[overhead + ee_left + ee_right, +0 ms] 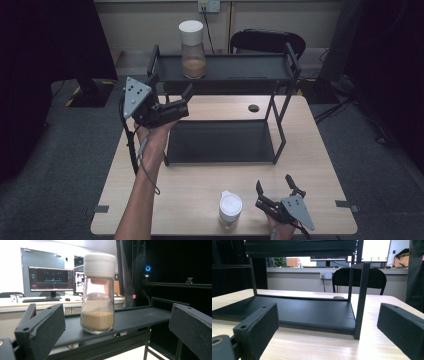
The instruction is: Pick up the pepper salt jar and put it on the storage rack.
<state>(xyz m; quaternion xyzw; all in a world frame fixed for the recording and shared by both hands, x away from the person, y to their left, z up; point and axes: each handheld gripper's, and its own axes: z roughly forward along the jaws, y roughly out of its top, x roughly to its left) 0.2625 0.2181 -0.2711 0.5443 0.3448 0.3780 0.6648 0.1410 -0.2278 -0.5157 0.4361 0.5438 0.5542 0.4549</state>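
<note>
I have my left gripper raised in front of the black shelf rack, with its jaws spread wide and nothing between them. The jar of brown powder stands upright on the top shelf of the rack, toward its left end, and in the left gripper view it sits between the two jaws but farther away, not touched. My right gripper waits low in front of the rack, jaws also apart and empty, just beside a second jar with a white lid on the table. I think the risk is pushing the tall jar over, if one jaw reaches the glass first, or hitting the shelf rail.
</note>
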